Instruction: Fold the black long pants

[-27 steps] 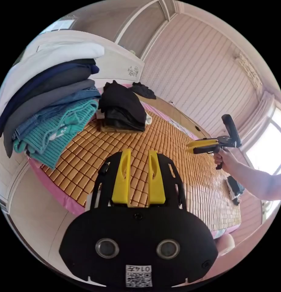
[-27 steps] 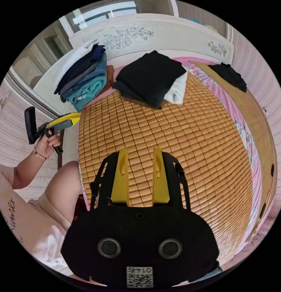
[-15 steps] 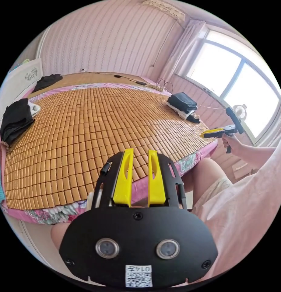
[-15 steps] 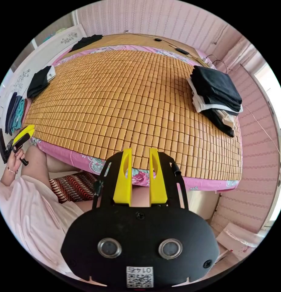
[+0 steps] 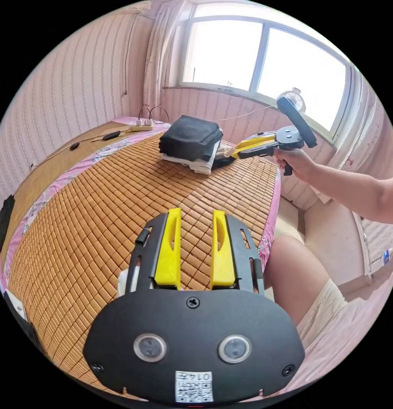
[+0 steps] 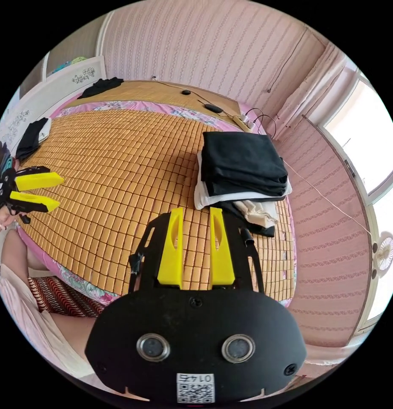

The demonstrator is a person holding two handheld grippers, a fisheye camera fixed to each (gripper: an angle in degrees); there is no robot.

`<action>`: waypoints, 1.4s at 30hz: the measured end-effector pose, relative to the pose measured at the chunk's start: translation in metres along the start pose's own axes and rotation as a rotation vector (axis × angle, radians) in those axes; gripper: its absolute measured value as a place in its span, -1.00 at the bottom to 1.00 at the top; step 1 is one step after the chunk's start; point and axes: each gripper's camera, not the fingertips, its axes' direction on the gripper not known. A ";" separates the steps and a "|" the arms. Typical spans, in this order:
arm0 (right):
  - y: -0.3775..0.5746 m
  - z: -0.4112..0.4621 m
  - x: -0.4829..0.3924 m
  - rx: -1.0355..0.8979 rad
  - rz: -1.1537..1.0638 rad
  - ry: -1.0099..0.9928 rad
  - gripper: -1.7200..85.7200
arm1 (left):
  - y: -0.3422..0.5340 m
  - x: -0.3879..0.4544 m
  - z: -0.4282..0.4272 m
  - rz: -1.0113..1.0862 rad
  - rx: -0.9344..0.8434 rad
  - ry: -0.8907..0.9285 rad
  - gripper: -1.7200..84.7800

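Observation:
A pile of folded clothes (image 5: 190, 136) lies on the bamboo mat near the window end of the bed, with a black garment (image 6: 243, 162) on top, white and beige pieces under it, and more black cloth at the bottom. My right gripper (image 6: 195, 215) hovers over the mat just short of this pile, jaws a little apart and empty. In the left gripper view a hand holds the right gripper (image 5: 241, 149) with its tips at the pile's edge. My left gripper (image 5: 196, 217) floats above the mat's middle, open and empty. The right gripper view has it (image 6: 45, 192) at the left, jaws spread.
The bamboo mat (image 5: 98, 200) covers the bed. A power strip (image 6: 245, 123) with cables lies at the far edge. Small black garments (image 6: 30, 136) sit near the headboard (image 6: 55, 85). The person's leg (image 5: 294, 272) is by the bed edge, under a window with a fan (image 5: 295, 94).
Both cameras have swung from the headboard end and its clothes stacks toward the pile by the window. The right gripper is now close to that pile. The left jaws stand wider apart.

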 end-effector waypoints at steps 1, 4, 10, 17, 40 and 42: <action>-0.003 0.006 0.004 -0.011 -0.003 0.029 -0.76 | -0.011 0.001 0.007 0.002 0.002 -0.005 -0.71; -0.016 0.036 0.025 -0.050 0.022 0.022 -0.73 | -0.064 0.000 0.046 0.011 0.003 -0.001 -0.70; -0.038 0.103 0.040 -0.075 0.027 -0.059 -0.72 | -0.150 -0.007 0.124 -0.020 -0.067 0.026 -0.67; -0.027 0.141 0.078 -0.094 0.047 -0.176 -0.88 | -0.201 -0.011 0.169 -0.082 -0.050 0.041 -0.65; -0.052 -0.060 0.059 0.460 -0.133 -0.278 -0.95 | -0.108 -0.092 -0.027 -0.342 0.177 0.009 -0.98; -0.075 -0.084 0.012 0.518 -0.206 -0.357 -0.95 | -0.052 -0.116 -0.095 -0.380 0.242 -0.018 -0.98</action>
